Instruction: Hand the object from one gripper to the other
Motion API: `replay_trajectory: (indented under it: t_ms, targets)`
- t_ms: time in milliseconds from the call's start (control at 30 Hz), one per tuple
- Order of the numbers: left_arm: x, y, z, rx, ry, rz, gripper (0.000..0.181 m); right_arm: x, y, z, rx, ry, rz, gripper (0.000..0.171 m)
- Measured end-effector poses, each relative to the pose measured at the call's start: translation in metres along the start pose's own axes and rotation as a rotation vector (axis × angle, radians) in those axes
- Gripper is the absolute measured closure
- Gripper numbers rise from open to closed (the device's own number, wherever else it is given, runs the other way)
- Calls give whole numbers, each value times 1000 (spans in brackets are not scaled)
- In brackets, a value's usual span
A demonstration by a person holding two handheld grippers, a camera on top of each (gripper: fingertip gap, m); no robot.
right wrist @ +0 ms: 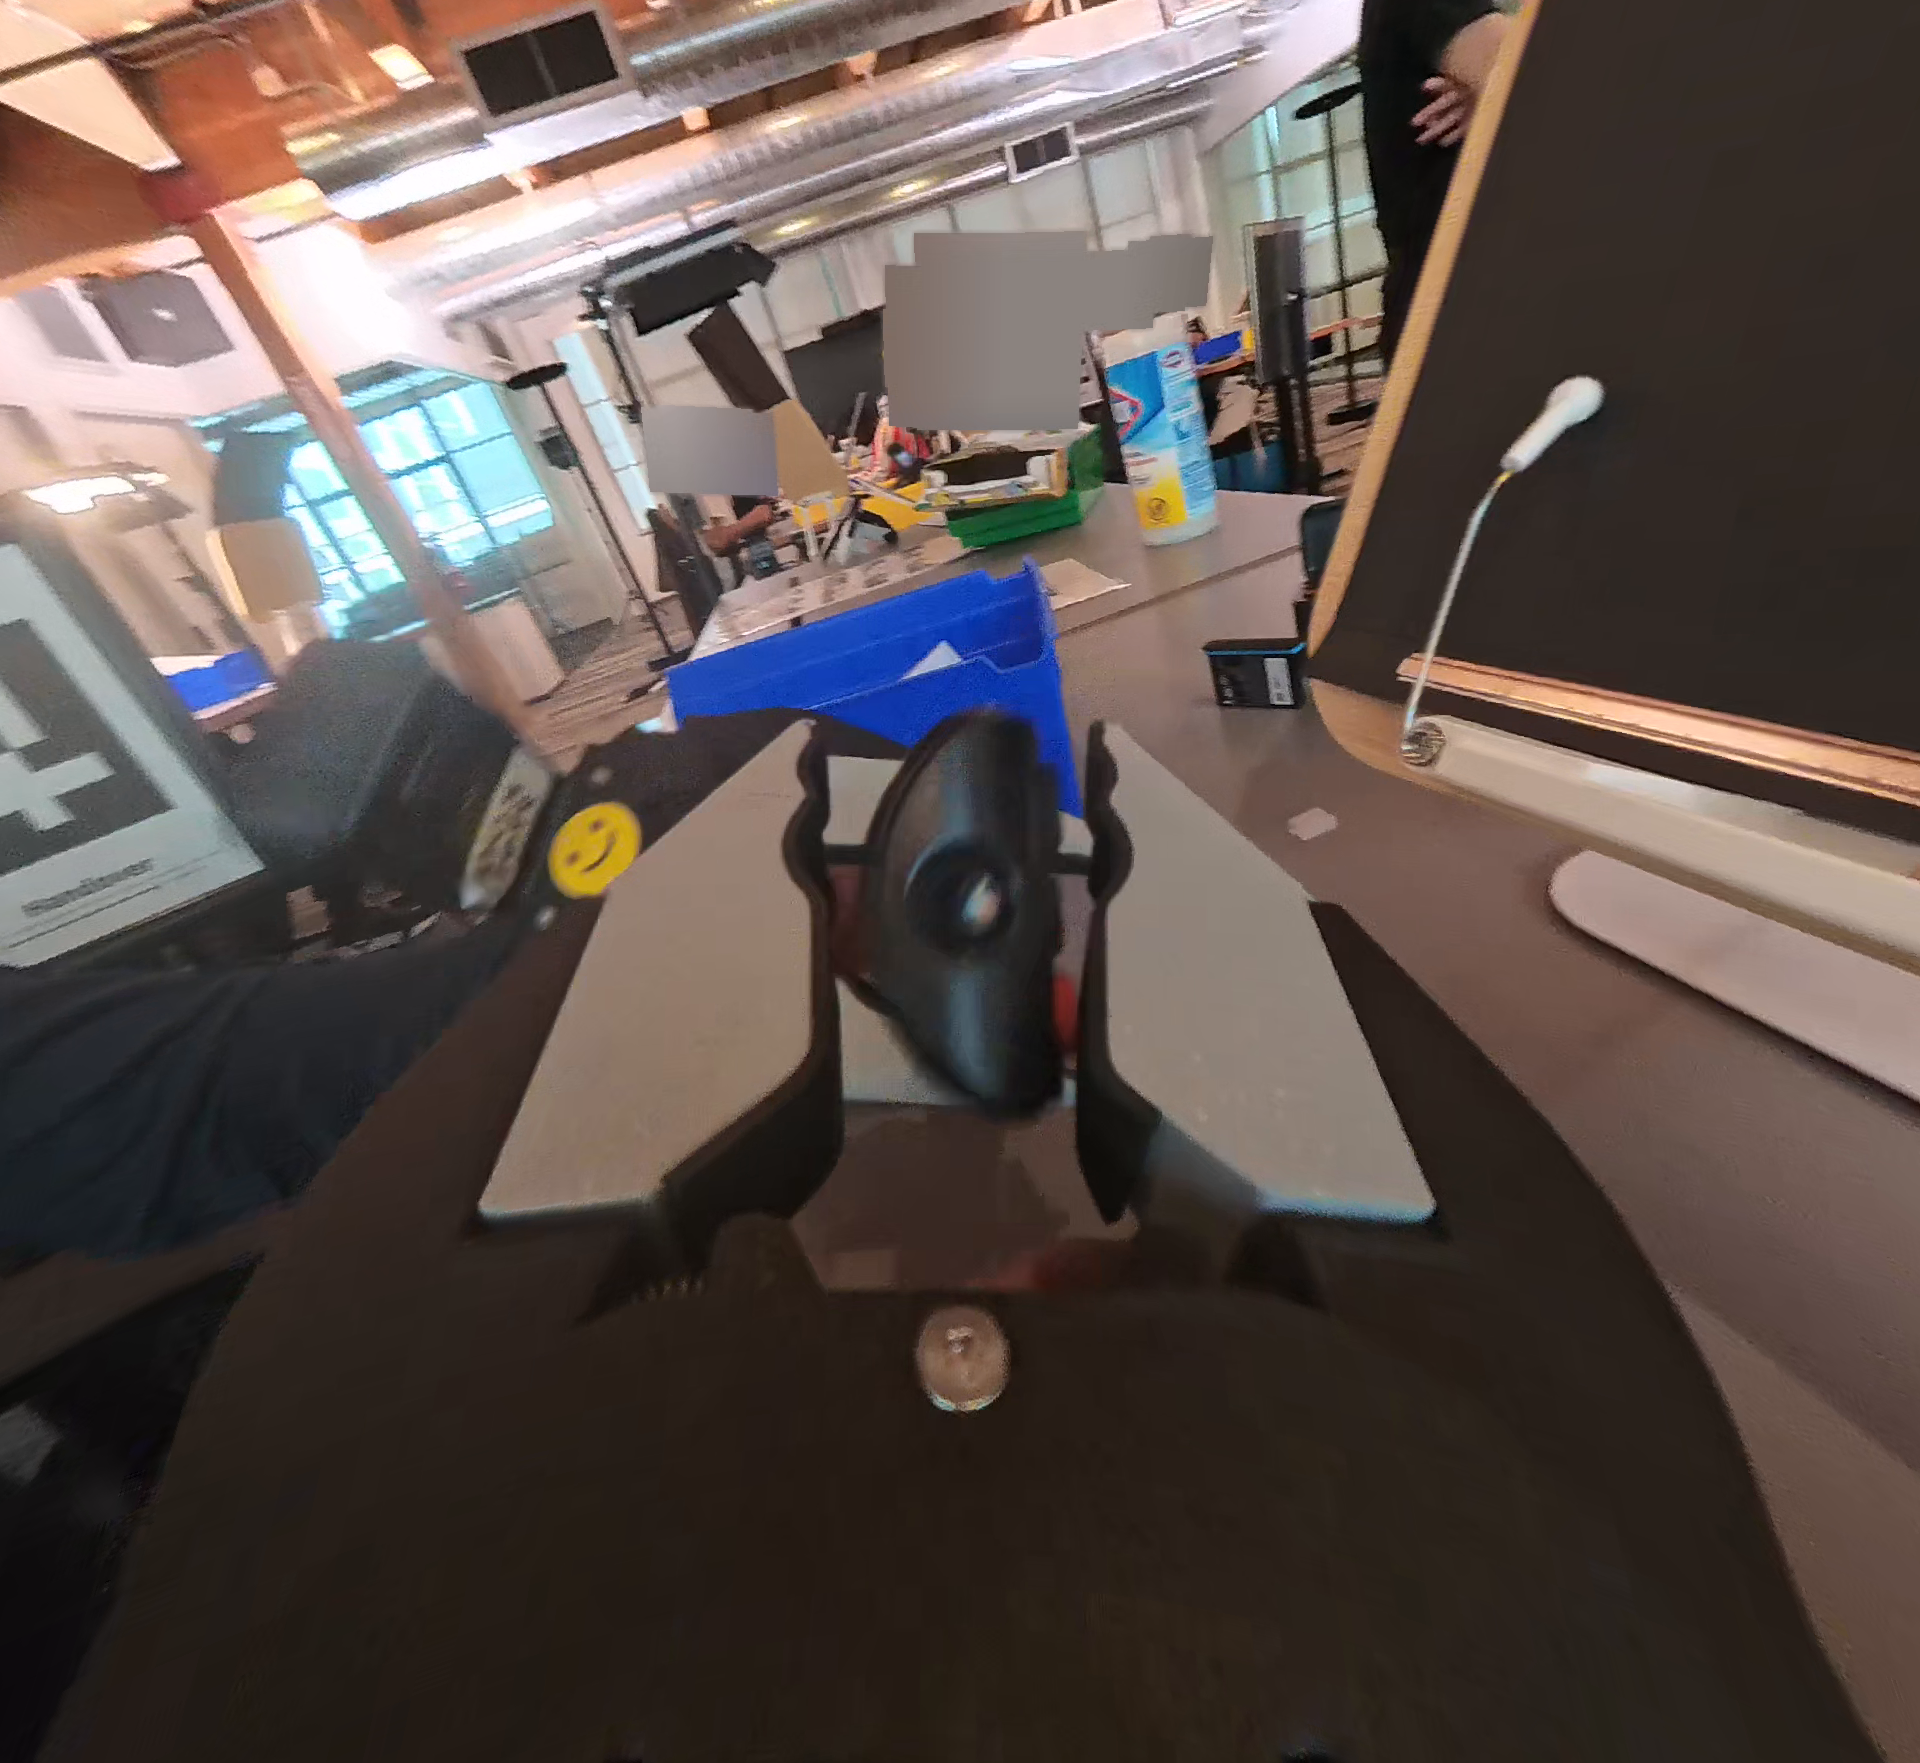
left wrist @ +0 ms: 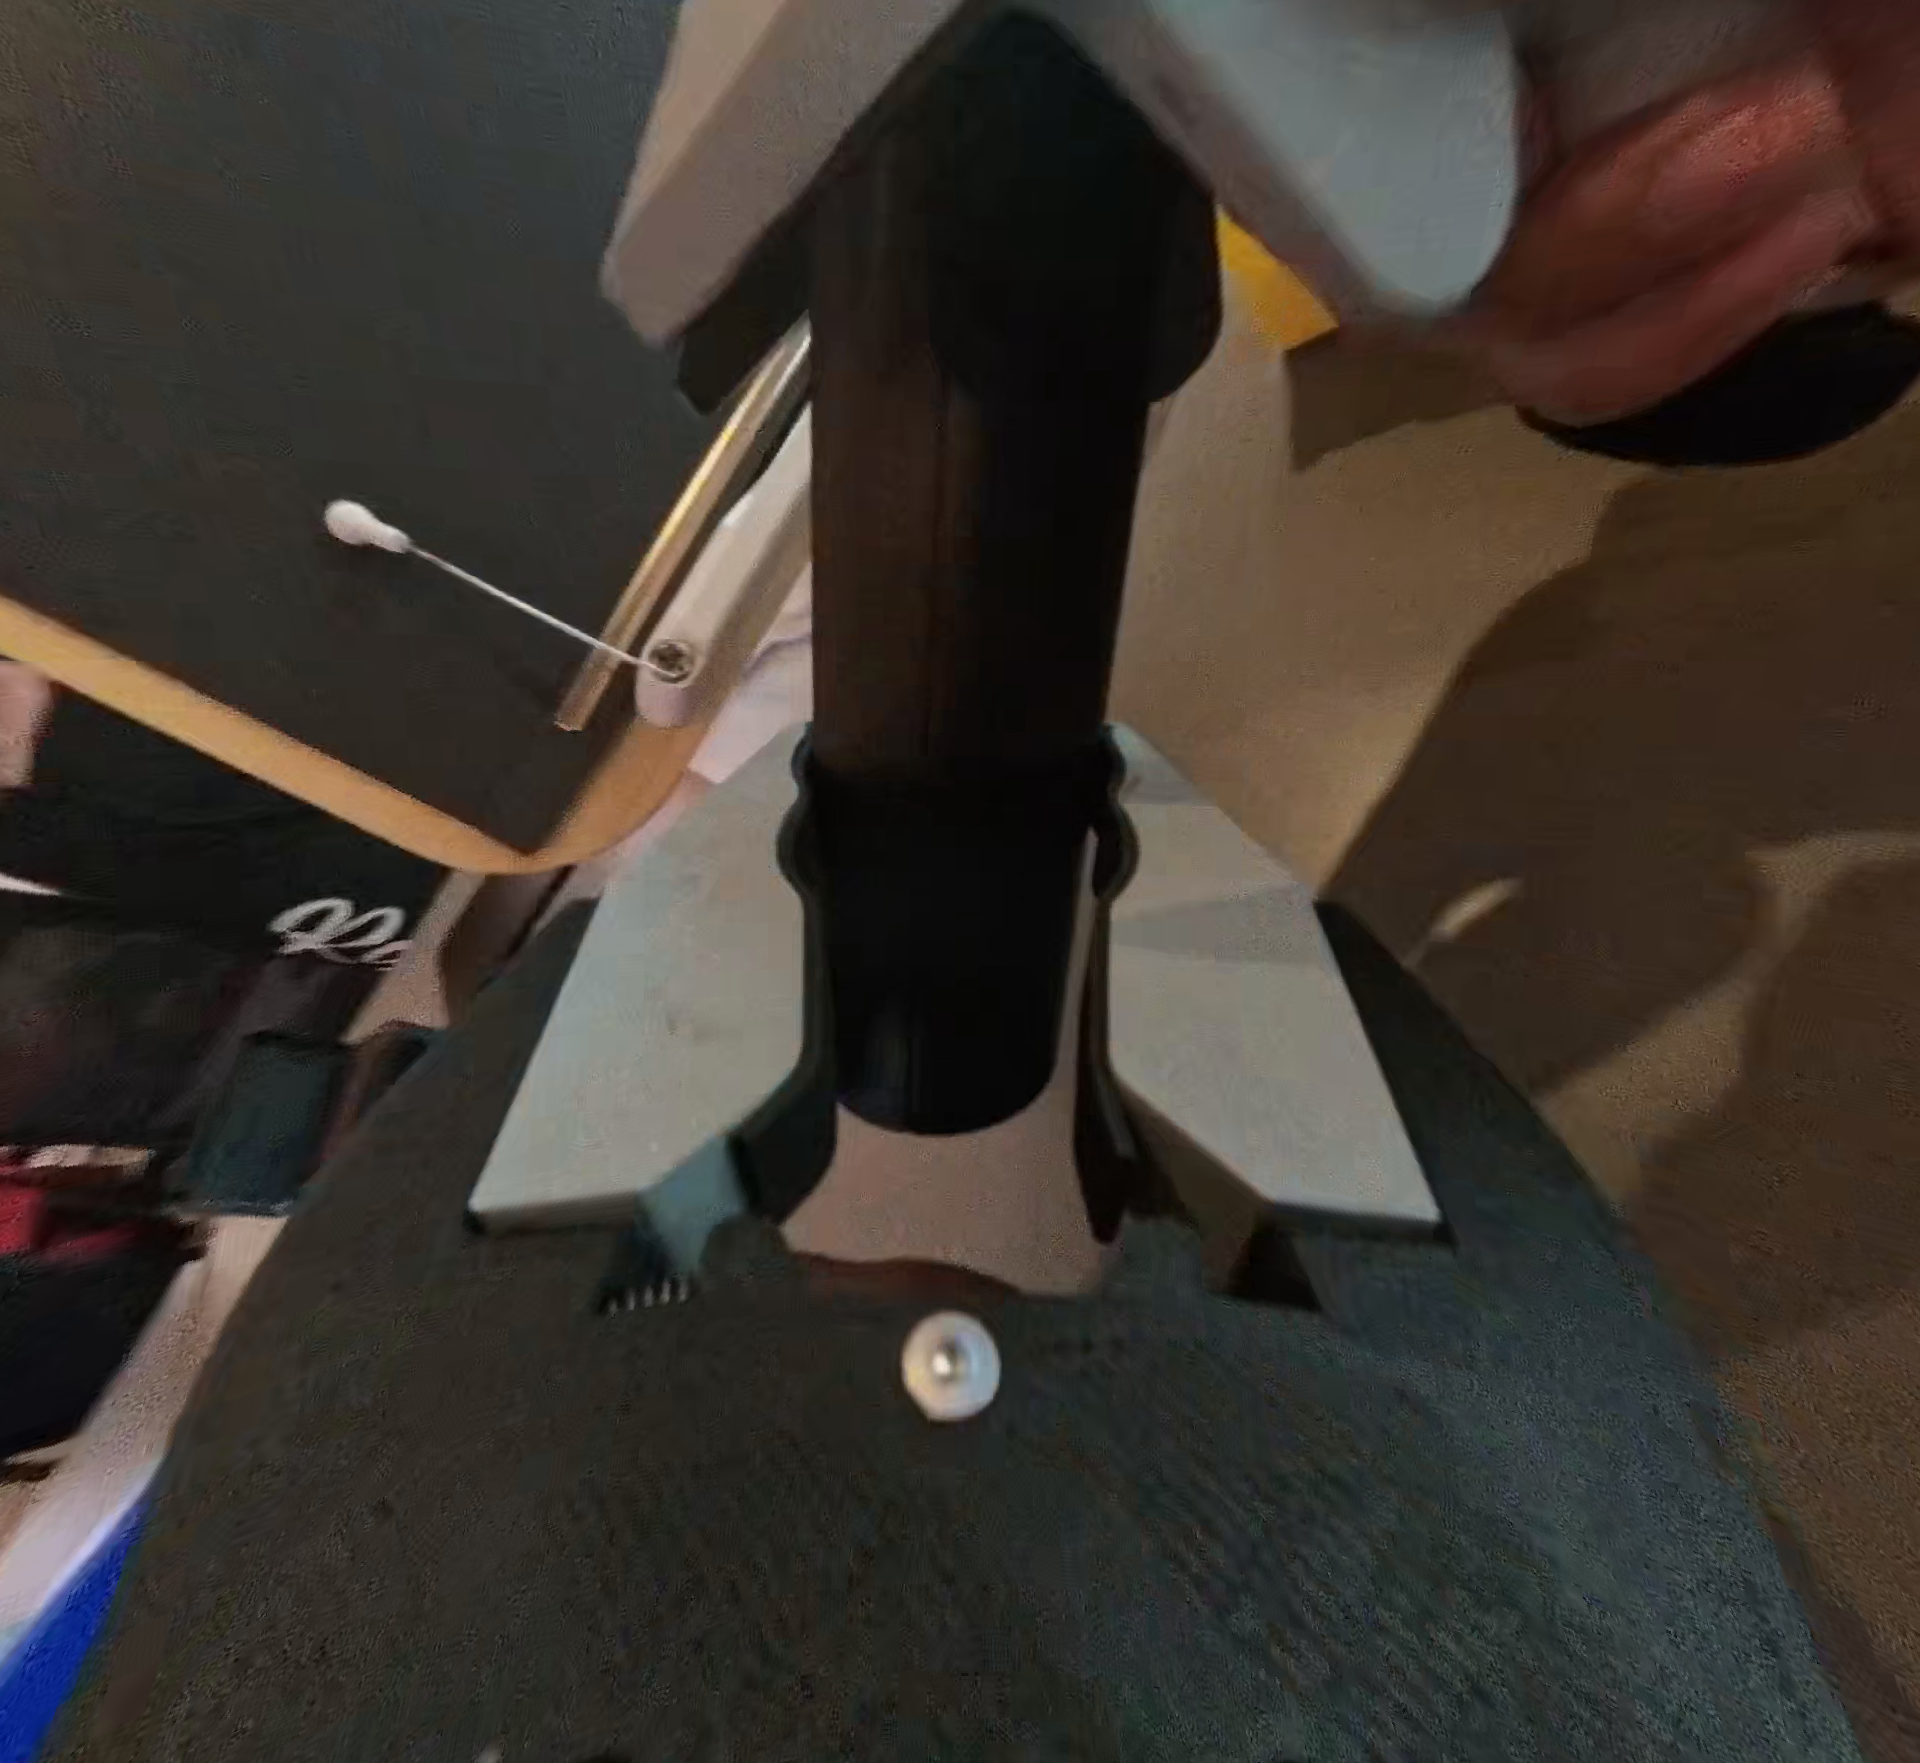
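We had the dark object (left wrist: pixel 966 633) pinched by both: the left gripper (left wrist: pixel 951 934) closed on its near end, the right gripper (right wrist: pixel 961 924) closed on the other (mid-air, above the bench (right wrist: pixel 1558 1142)). We judged one should loosen only once the other's hold was firm.

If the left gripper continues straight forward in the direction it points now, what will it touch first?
Most likely the right gripper. The left gripper is shut on a black handle, and the handle's far end already sits between the right gripper's grey fingers, directly ahead. How far apart the two grippers are is unclear.
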State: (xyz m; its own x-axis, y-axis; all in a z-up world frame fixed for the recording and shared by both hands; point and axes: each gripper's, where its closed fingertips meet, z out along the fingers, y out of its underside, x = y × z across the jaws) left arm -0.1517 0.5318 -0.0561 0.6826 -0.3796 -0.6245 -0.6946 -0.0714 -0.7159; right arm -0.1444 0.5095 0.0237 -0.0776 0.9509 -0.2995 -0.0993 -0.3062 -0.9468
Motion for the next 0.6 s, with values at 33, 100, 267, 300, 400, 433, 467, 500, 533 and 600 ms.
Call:
replay_trajectory:
  t_ms: [33,100,267,300,400,433,467,500,533,600]
  targets:
    - [-2,0,0,-14,-46,55,132,3,0,1,9,28,-9,130]
    - [0,-2,1,-17,-52,63,132,4,-3,1,29,59,-43,133]
    - [21,-11,-4,96,145,-61,133,-2,-6,-3,15,30,-88,142]
    - [26,-14,-6,115,199,-104,134,-3,-8,-4,20,19,-72,142]
    - [41,-20,-13,156,372,-226,131,-7,-12,-6,34,-36,-14,143]
    - [44,-23,-16,169,413,-250,130,-10,-12,-6,35,-64,8,142]
    - [49,-26,-21,187,463,-263,129,-14,-13,-6,31,-96,34,143]
    - [53,-29,-25,204,511,-282,129,-17,-13,-6,29,-122,61,143]
    - [57,-32,-29,216,555,-313,133,-18,-14,-6,34,-131,77,143]
    - [64,-35,-33,216,639,-377,142,-20,-15,-5,38,-142,90,143]
